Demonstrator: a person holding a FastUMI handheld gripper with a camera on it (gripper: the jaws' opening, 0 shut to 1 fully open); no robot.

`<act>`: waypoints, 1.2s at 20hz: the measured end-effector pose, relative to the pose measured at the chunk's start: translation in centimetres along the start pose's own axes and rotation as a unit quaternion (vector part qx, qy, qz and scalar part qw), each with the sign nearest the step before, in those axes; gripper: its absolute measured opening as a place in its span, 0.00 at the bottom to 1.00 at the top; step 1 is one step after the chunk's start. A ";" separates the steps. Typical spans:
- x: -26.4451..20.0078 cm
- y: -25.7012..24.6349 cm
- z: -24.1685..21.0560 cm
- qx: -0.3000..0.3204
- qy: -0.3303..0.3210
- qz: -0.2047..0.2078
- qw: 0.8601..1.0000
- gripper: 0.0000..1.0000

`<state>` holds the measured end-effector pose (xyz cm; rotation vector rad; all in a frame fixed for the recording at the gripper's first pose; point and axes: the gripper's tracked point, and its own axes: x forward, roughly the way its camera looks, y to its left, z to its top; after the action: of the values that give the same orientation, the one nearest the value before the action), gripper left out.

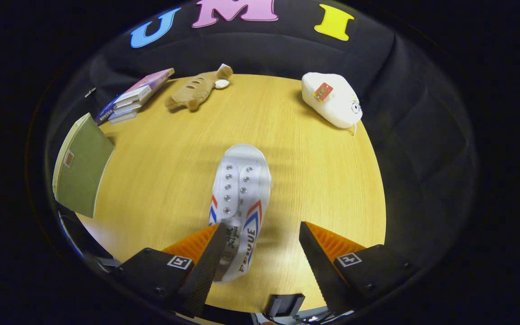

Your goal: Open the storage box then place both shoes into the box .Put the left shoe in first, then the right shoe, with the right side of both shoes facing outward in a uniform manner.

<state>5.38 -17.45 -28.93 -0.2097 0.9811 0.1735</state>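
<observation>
One white shoe (241, 198) lies on the round wooden table (323, 180), and it is the thing I am steering toward. It has red and blue stripes along its sides and two rows of metal eyelets with no laces. Its long axis runs straight away from me, almost in line with the way the gripper (260, 237) points: the toe is at the far end, and the heel and tongue end is nearest, reaching back between the fingers.

The gripper's two fingers are spread wide and grip nothing. The shoe does not sit midway in the gap. Its near end lies close against the inner face of the left finger, possibly touching it, while bare table separates it from the right finger. I judge that a clean grasp calls for shifting the gripper a little to its left, so the shoe's heel end is centred before the fingers close across its width.

Beyond the shoe, well apart from it, a tan plush toy (195, 91) lies at the far edge of the table, with a stack of books (133, 97) to its left and a white plush toy (332, 100) over to the right. A green book (81, 164) overhangs the table's left side, nearer the gripper.
</observation>
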 end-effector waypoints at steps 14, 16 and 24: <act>4.1 2.3 -1.7 0.130 0.060 0.090 0.986 0.39; 3.8 2.0 -1.5 0.143 0.061 0.081 0.985 0.33; 2.8 2.9 -1.5 0.180 0.062 0.079 0.978 0.10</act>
<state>4.99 -14.88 -32.38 0.1928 1.1363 0.1267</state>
